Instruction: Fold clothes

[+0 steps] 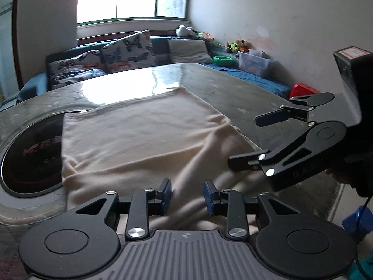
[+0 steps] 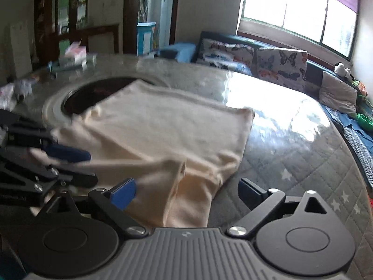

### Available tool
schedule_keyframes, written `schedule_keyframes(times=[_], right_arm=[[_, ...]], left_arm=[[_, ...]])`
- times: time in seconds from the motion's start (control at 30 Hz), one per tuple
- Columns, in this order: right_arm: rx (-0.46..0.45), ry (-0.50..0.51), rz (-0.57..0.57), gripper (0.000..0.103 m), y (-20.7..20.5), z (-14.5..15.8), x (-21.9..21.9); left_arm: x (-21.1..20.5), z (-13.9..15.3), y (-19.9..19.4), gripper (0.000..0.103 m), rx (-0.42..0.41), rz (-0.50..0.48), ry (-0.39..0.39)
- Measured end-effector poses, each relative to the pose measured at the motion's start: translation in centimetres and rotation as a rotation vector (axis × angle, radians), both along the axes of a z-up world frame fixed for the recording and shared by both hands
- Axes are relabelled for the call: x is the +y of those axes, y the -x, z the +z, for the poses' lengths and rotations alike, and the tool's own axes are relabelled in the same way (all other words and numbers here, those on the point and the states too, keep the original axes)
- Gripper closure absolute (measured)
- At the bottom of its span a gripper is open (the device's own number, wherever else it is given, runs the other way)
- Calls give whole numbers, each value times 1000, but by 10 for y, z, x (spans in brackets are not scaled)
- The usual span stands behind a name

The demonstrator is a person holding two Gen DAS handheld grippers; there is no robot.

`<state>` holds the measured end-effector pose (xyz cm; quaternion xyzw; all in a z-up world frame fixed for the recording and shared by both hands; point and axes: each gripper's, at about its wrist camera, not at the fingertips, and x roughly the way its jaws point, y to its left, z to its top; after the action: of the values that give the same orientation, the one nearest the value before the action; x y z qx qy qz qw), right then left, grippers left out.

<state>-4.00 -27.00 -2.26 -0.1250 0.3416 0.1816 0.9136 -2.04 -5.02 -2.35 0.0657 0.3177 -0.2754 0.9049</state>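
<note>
Garment (image 1: 144, 140): cream, spread on table (image 1: 233, 79), near edge rumpled | left gripper (image 1: 187, 197): jaws parted, empty, over hem | right gripper (image 2: 186, 193): wide, empty | step: mid-fold, judged | next: firm edge grip.

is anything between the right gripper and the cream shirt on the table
Nothing visible. The right gripper is open with the near fold of the cream fabric garment lying directly between its blue-padded fingers. The left gripper, also open, sits beside it over the same edge, not blocking.
</note>
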Motion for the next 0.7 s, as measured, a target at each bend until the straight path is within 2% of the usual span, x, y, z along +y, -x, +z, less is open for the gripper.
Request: schedule_keyframes(times=[0.07,0.2,0.3,0.43,0.7], right_arm=[[12,26,-3,2,4,-4,-4],[7,27,-11,0,11,-2,-16],[-23,23,-14,0,6,5,-15],[-68,17,-3,0,-10,11,-1],[-32,31,21,0,-21,5,1]], left_arm=[[-1,1,3,59,-9,-20,3],[-3,5,3,54,-26,-41,25],[-4,5,-1,53,-23,-54,38],[-9,-2,1,47,-4,-80,35],[11,5,-3,42,4,-78,61]])
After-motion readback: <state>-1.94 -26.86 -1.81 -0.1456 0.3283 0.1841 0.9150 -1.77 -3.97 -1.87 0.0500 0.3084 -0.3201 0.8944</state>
